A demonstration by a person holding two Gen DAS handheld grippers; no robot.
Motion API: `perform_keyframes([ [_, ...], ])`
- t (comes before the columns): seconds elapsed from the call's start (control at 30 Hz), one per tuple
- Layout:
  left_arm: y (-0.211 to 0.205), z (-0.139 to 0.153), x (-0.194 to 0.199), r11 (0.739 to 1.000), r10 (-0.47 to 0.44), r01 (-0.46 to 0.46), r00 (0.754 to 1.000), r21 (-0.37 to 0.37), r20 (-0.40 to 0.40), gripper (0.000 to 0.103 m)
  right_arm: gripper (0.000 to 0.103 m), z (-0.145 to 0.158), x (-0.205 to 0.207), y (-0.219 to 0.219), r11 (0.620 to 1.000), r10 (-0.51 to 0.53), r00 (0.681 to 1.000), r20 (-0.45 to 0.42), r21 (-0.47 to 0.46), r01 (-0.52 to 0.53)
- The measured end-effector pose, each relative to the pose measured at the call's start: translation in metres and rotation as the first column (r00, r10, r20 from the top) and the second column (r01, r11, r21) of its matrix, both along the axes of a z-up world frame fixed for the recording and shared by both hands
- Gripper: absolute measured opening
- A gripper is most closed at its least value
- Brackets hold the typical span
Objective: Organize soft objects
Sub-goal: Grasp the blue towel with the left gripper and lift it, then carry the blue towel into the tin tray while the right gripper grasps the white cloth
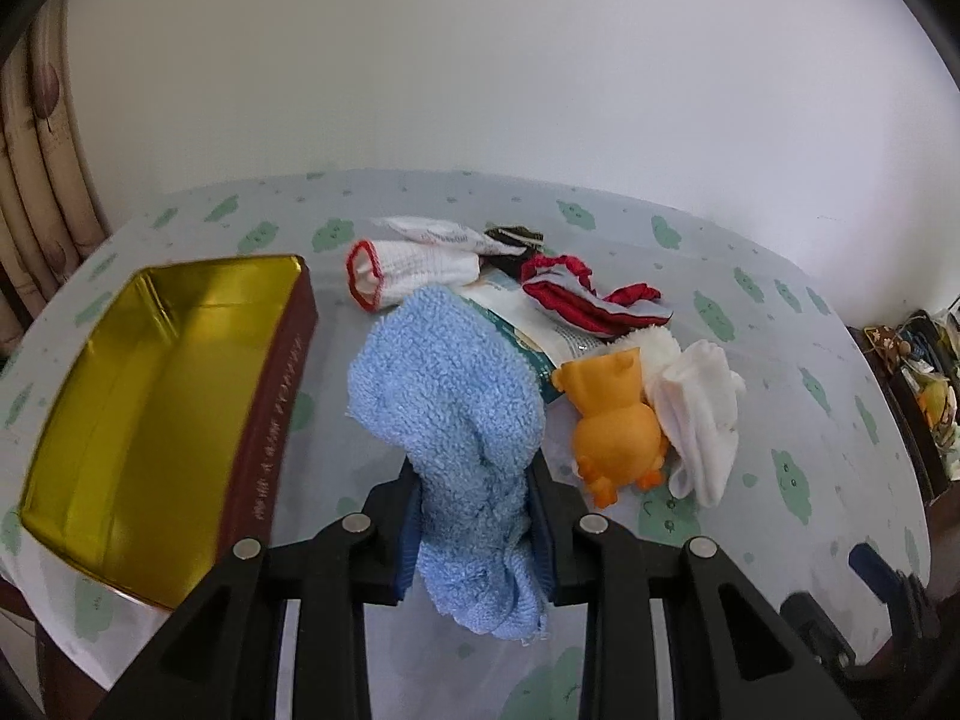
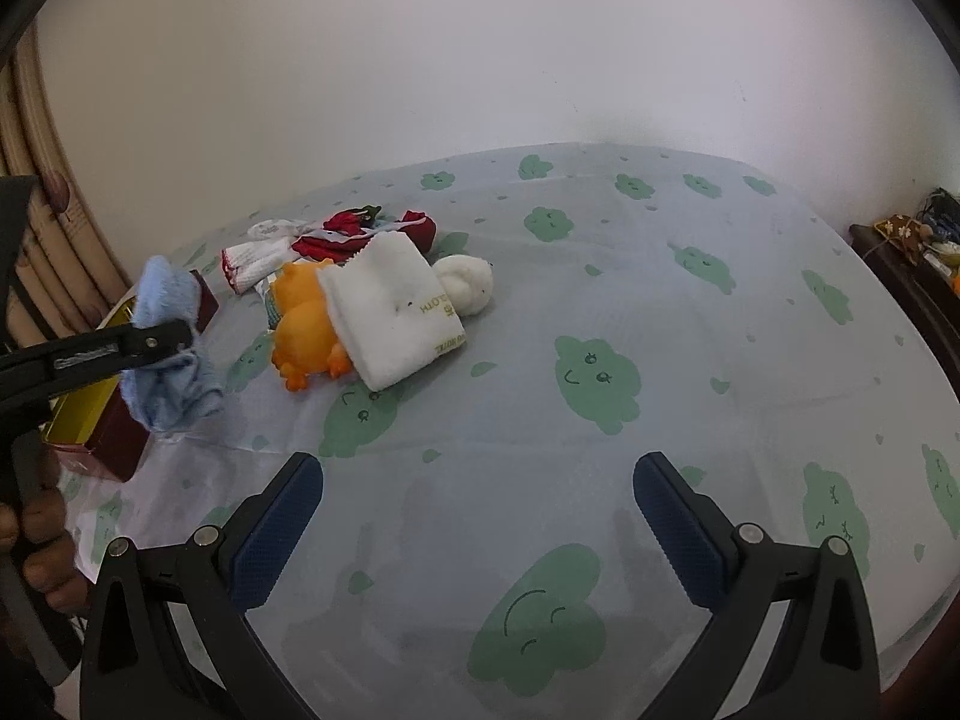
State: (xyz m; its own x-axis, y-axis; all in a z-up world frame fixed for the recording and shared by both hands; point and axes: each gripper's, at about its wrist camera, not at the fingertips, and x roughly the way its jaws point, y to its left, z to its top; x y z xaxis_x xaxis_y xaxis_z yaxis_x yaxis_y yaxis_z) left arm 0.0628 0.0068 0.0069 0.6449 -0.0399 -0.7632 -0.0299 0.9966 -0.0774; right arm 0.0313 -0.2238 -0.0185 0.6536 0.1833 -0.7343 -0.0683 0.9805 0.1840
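Left claw (image 1: 474, 516) is clenched on the blue terry cloth (image 1: 447, 384), which hangs bunched between its pads above the worktop (image 1: 780, 360), just beside the open gold-lined tin (image 1: 162, 372). I'd judge the step in hand is carrying that cloth over the tin and letting it go inside. To do it well, lift enough that the trailing end clears the tin's red wall, centre over the gold floor, then lower before loosening, so the cloth doesn't flop over the rim. Right claw (image 2: 477, 531) sits released, jaws wide, over bare worktop, well apart from the pile. The orange toy duck (image 1: 612, 420), white folded cloth (image 2: 390, 315) and red-trimmed sock (image 1: 402, 276) wait on the worktop.
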Motion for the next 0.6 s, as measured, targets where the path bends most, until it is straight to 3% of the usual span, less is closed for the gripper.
perform_keyframes([
  [0.43, 0.035, 0.035, -0.028, 0.999, 0.035, -0.037, 0.996, 0.032, 0.087, 0.030, 0.101, 0.023, 0.022, 0.030, 0.991, 0.106, 0.990, 0.097, -0.088, -0.097],
  [0.47, 0.042, 0.038, -0.030, 0.998, 0.047, -0.050, 0.994, 0.030, 0.094, 0.030, 0.100, 0.022, 0.025, 0.031, 0.991, 0.108, 0.990, 0.096, -0.094, -0.099],
  [0.6, 0.073, 0.047, -0.039, 0.994, 0.100, -0.105, 0.989, 0.036, 0.112, 0.031, 0.078, 0.011, 0.041, 0.033, 0.989, 0.120, 0.991, 0.055, -0.098, -0.114],
])
